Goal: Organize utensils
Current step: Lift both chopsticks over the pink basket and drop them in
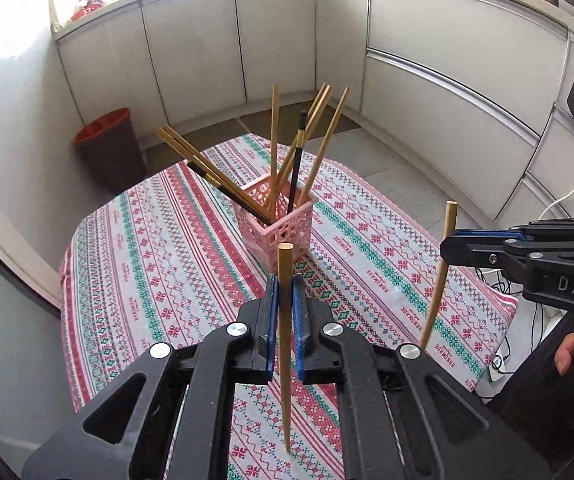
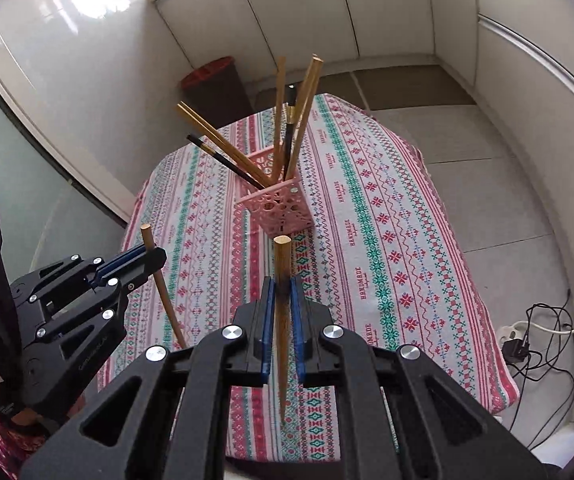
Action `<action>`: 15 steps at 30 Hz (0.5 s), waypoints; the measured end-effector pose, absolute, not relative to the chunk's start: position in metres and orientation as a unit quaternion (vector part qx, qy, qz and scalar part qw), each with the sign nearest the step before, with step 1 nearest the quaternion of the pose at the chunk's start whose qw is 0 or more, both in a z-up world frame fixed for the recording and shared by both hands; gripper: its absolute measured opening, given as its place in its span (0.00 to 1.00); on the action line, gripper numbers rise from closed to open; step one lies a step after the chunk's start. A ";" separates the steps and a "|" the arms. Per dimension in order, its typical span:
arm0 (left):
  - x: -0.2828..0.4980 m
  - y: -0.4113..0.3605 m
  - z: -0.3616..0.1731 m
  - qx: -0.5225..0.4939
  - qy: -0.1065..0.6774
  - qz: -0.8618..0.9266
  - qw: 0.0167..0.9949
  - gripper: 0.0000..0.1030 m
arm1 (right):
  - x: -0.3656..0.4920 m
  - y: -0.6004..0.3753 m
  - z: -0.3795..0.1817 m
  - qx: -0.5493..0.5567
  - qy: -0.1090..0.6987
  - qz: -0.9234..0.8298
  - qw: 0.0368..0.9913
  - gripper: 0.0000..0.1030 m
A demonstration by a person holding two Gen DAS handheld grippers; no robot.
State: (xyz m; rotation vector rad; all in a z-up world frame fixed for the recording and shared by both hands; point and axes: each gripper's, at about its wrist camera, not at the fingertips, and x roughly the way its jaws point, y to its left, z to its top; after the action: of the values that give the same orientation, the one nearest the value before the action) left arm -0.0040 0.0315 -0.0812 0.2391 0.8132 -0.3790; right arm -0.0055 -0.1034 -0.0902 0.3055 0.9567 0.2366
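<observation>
A pink lattice holder stands on the patterned tablecloth and holds several wooden and black chopsticks; it also shows in the right wrist view. My left gripper is shut on an upright wooden chopstick, just in front of the holder. It appears in the right wrist view at the left. My right gripper is shut on another upright wooden chopstick, also in front of the holder. It appears in the left wrist view at the right, holding its chopstick.
The table is covered by a red, green and white cloth. A brown bin with a red rim stands on the floor behind it. White cabinets curve around the back. Cables and a power strip lie on the floor at right.
</observation>
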 end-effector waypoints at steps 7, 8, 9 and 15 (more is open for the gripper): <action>-0.010 0.031 -0.051 0.113 0.366 -0.171 0.908 0.06 | -0.009 -0.102 -0.065 0.140 0.439 0.122 0.879 0.08; -0.011 0.030 -0.048 0.113 0.363 -0.170 0.909 0.06 | -0.008 -0.103 -0.061 0.142 0.437 0.123 0.880 0.08; -0.010 0.030 -0.044 0.113 0.361 -0.168 0.910 0.06 | -0.007 -0.105 -0.057 0.142 0.435 0.124 0.880 0.08; -0.006 0.029 -0.028 0.105 0.350 -0.162 0.917 0.06 | -0.002 -0.115 -0.035 0.145 0.417 0.119 0.890 0.08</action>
State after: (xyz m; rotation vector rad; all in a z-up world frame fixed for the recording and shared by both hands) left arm -0.0061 0.0287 -0.0280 0.2159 0.7211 -0.3326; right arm -0.0021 -0.1152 -0.0346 0.3008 0.8655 0.2470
